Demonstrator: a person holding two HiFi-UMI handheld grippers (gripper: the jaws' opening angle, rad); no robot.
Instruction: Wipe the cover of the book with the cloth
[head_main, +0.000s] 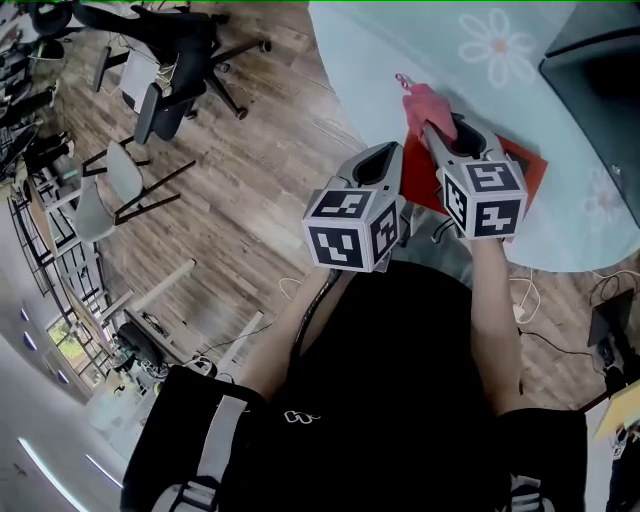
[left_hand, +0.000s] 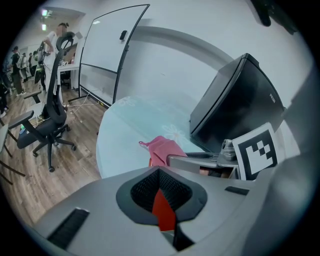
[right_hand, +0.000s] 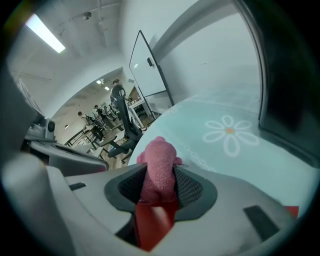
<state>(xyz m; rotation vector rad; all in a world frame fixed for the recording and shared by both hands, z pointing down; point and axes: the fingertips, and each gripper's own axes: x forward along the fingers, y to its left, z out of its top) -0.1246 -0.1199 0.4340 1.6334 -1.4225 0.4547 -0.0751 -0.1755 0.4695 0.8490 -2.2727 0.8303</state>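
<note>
Book (head_main: 528, 168) lies red on the desk (head_main: 400, 60), directly beneath the right gripper (head_main: 438, 132), whose jaws clamp the pink cloth (head_main: 425, 100); left gripper (head_main: 380, 160) sits at its left edge, jaws narrow; any grip there is unclear.

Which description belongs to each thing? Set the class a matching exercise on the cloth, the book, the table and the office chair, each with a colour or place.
Things:
1. cloth
2. book
3. table
4. office chair

Descriptions:
a. red, lying flat on the table
b. standing on the wooden floor
c. pale blue with a flower print
d. pink, held between the jaws of the right gripper

Pairs: 1-d, 2-a, 3-c, 4-b
</note>
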